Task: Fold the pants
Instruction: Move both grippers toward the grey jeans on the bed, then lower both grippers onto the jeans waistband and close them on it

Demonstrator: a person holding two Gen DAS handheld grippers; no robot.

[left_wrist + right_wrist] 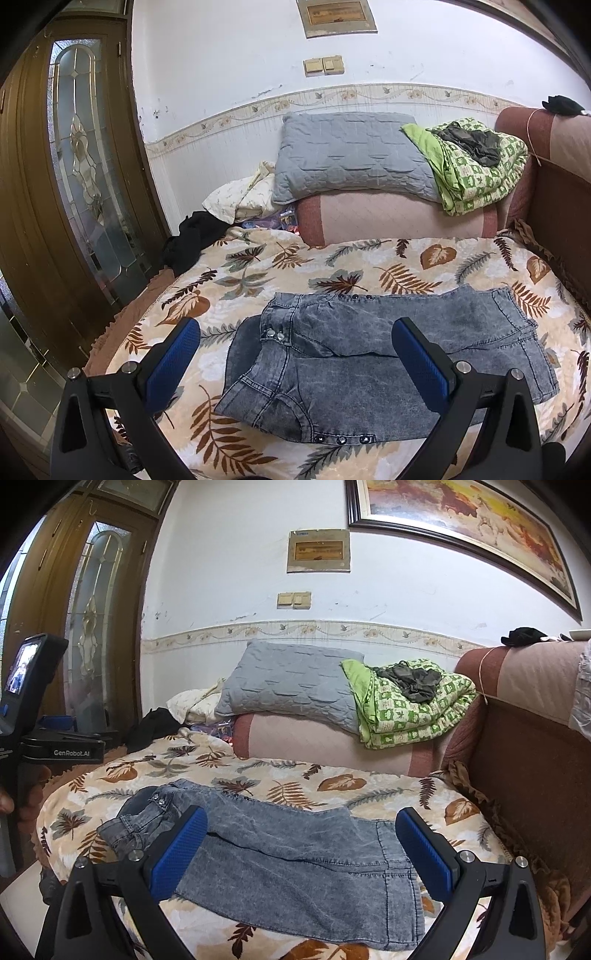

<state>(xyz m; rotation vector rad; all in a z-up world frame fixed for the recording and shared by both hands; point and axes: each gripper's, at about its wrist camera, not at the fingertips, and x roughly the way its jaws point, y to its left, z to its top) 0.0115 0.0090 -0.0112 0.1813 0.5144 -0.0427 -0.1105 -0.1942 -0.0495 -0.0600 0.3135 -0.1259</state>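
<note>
We're hovering both tools over the bed [332, 266] w/ nothing in either one. Starting at the left: the left tool [295, 354] is standing released, blue pads [173, 362] spread wide, aimed at the waistband end of the pants [369, 354]. That end is sitting toward the bed's left side, snaps [275, 335] showing at the fly, so it's prob. the left tool's corner to take.

The pants are lying across the bed, waist left, leg hems right, legs already stacked one over the other lengthwise. They're lying flat on the leaf-print blanket [406, 273], near the front edge, which is keeping them within reach of both tools. We're judging the next fold to be crosswise, hems over to waist or the reverse.

On the right, the right tool [301, 849] is also gaping open, empty, pointing at the leg and hem end [399, 886]. In the right view the left tool's body [62, 751] is showing at the far left edge, held off the cloth.

Pillow [347, 155] and green quilt [476, 173] are piled at the back, well apart from the pants, so the folding area isn't crowded.
</note>
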